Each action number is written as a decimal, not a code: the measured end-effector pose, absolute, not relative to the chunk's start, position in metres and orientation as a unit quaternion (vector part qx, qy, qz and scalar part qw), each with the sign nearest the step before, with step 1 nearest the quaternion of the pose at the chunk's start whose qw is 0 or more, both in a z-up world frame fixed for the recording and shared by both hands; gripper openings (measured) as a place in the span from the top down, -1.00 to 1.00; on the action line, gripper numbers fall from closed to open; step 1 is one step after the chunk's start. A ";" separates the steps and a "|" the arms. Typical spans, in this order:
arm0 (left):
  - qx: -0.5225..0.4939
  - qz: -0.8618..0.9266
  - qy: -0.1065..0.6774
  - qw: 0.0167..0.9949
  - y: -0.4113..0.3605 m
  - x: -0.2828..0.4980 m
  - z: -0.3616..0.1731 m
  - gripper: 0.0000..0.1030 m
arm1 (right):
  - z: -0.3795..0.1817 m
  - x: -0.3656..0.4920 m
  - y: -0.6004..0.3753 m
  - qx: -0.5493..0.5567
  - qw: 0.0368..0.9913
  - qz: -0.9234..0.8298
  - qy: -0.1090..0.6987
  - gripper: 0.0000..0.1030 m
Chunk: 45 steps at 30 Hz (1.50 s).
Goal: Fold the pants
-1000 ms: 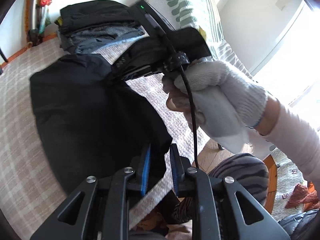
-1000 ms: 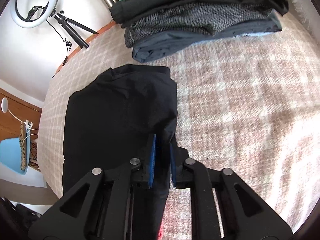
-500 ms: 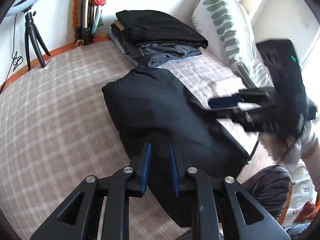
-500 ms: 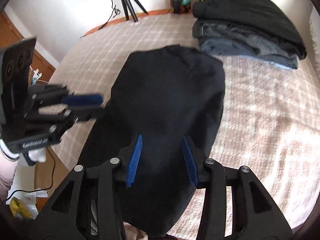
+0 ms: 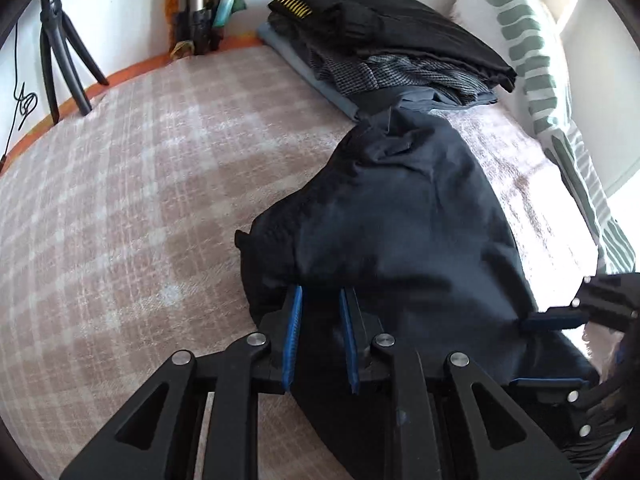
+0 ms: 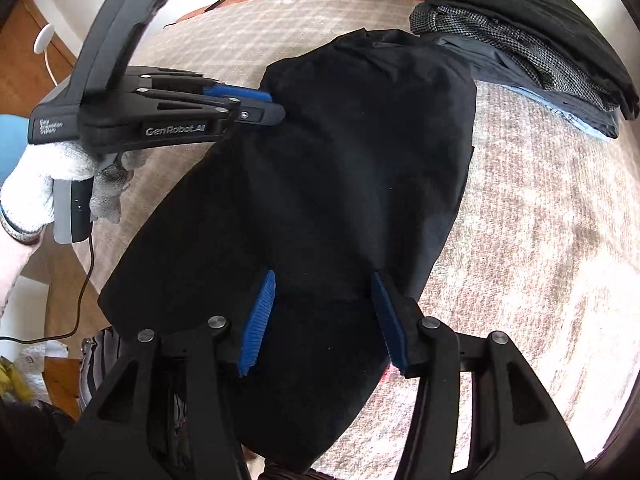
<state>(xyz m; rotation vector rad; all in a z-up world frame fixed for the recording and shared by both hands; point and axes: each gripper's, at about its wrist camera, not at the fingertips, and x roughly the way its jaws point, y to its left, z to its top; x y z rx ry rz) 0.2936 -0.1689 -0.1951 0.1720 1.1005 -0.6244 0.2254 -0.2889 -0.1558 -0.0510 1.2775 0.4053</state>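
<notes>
The black pants (image 5: 400, 232) lie folded over on the plaid bed cover, also in the right wrist view (image 6: 340, 184). My left gripper (image 5: 320, 300) sits at the pants' left edge with its blue pads a small gap apart and black cloth between them; it also shows in the right wrist view (image 6: 260, 104). My right gripper (image 6: 324, 280) is open wide just above the near part of the pants, holding nothing; it shows at the right edge of the left wrist view (image 5: 560, 344).
A stack of folded clothes (image 5: 384, 44) lies at the far end of the bed, touching the pants' far end. A striped pillow (image 5: 560, 92) lies along the right. A tripod (image 5: 60, 48) stands by the wall. The bed edge (image 6: 60, 248) drops off at left.
Both grippers moved back toward the near end of the pants. The right gripper has opened wider. The left gripper now sits at the pants' left edge with cloth between its pads.
</notes>
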 end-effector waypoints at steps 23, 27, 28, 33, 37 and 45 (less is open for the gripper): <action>-0.101 -0.308 0.577 0.750 -0.108 0.241 -0.191 -0.05 | -0.192 0.253 -0.395 0.273 0.749 0.233 0.557 -0.55; -0.120 -0.316 0.587 0.736 -0.120 0.248 -0.205 -0.06 | -0.197 0.248 -0.406 0.300 0.746 0.255 0.537 -0.55; -0.126 -0.318 0.588 0.733 -0.123 0.248 -0.210 -0.05 | -0.198 0.247 -0.408 0.303 0.747 0.261 0.532 -0.55; -0.155 -0.321 0.565 0.744 -0.125 0.249 -0.211 -0.12 | -0.201 0.249 -0.395 0.306 0.738 0.287 0.528 -0.44; -0.160 -0.329 0.556 0.747 -0.125 0.247 -0.211 -0.12 | -0.204 0.249 -0.392 0.298 0.732 0.294 0.538 -0.13; -0.151 -0.319 0.548 0.758 -0.129 0.249 -0.211 0.24 | -0.196 0.252 -0.380 0.266 0.751 0.273 0.539 0.60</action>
